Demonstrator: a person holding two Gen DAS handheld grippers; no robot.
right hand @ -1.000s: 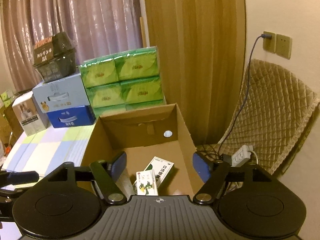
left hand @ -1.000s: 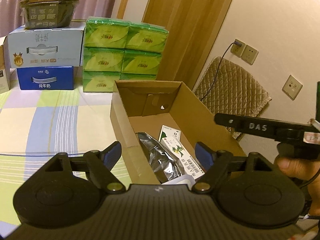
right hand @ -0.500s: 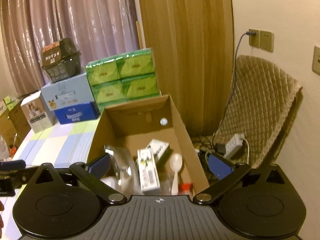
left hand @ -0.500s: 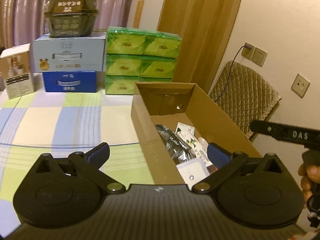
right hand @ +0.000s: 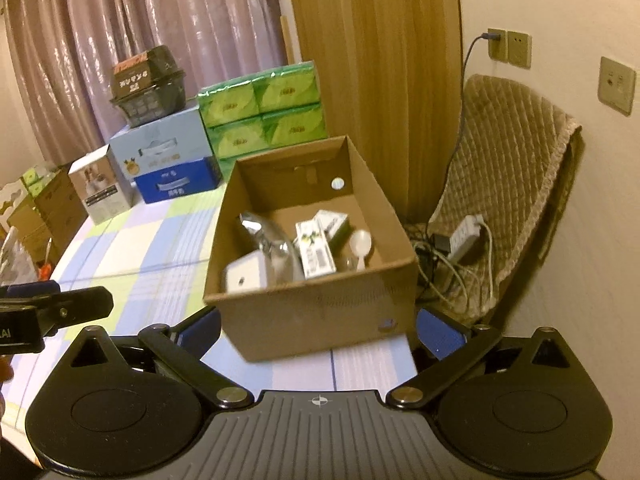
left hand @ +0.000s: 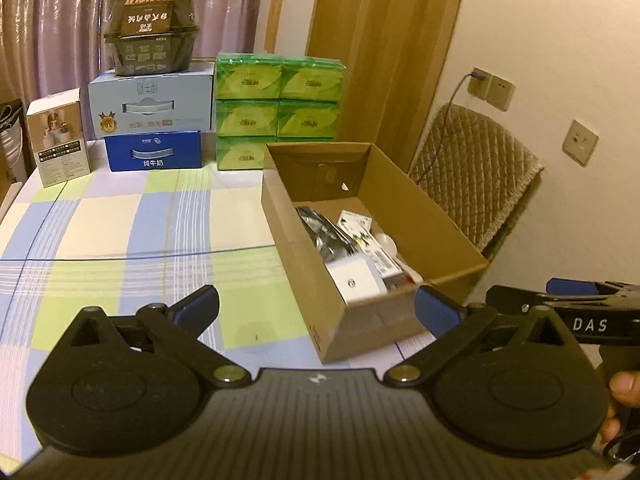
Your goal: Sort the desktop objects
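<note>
An open cardboard box (left hand: pixel 424 216) (right hand: pixel 312 316) stands on the right end of the checked tablecloth (left hand: pixel 132 220) (right hand: pixel 132 248). Inside lie a silver foil pouch (right hand: pixel 276 248) (left hand: pixel 328 236), a white square box (right hand: pixel 244 276) (left hand: pixel 356 280), green-and-white medicine cartons (right hand: pixel 316 248) (left hand: pixel 372 240) and a white plastic spoon (right hand: pixel 360 244). My left gripper (left hand: pixel 316 308) is open and empty, in front of the box. My right gripper (right hand: pixel 318 326) is open and empty, in front of the box's near wall.
At the table's far edge stand green tissue packs (left hand: pixel 276 112) (right hand: pixel 264 116), stacked blue milk cartons (left hand: pixel 152 128) (right hand: pixel 168 160) with a dark container (left hand: pixel 152 36) on top, and a small white box (left hand: pixel 60 140). A quilted chair (right hand: pixel 512 184) with a power strip (right hand: pixel 464 236) stands right.
Both grippers have pulled back and risen away from the cardboard box; more of the table and the box's near wall show now. Both stayed open and empty.
</note>
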